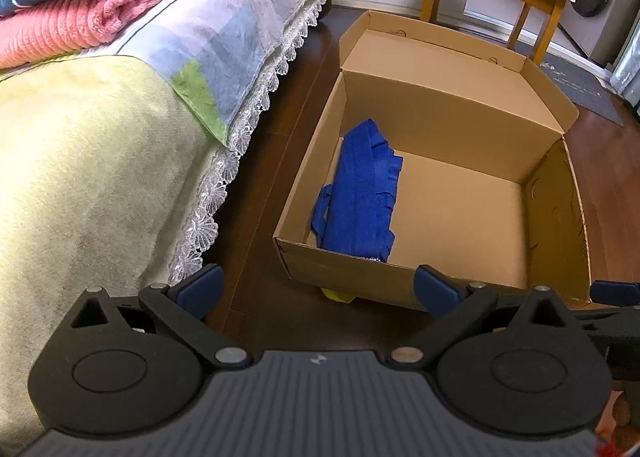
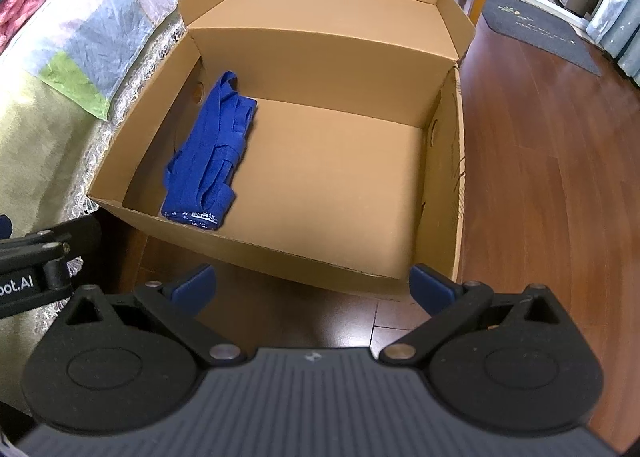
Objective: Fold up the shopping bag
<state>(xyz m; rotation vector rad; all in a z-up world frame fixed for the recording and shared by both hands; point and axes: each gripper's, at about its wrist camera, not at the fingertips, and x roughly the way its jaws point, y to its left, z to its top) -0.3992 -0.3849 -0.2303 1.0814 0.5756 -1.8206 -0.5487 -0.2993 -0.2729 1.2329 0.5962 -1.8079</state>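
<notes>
Shopping bag (image 2: pixel 206 153): lying folded in the cardboard box (image 2: pixel 320 57), along its left wall.
Left tongs (image 1: pixel 316 289): hovering wide open, holding nothing.
Right tongs (image 2: pixel 312 287): gaping wide, empty.

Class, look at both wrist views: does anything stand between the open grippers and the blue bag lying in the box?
Only the cardboard box's near wall. The blue bag lies uncovered on the box floor by its left wall, reachable from above.
</notes>
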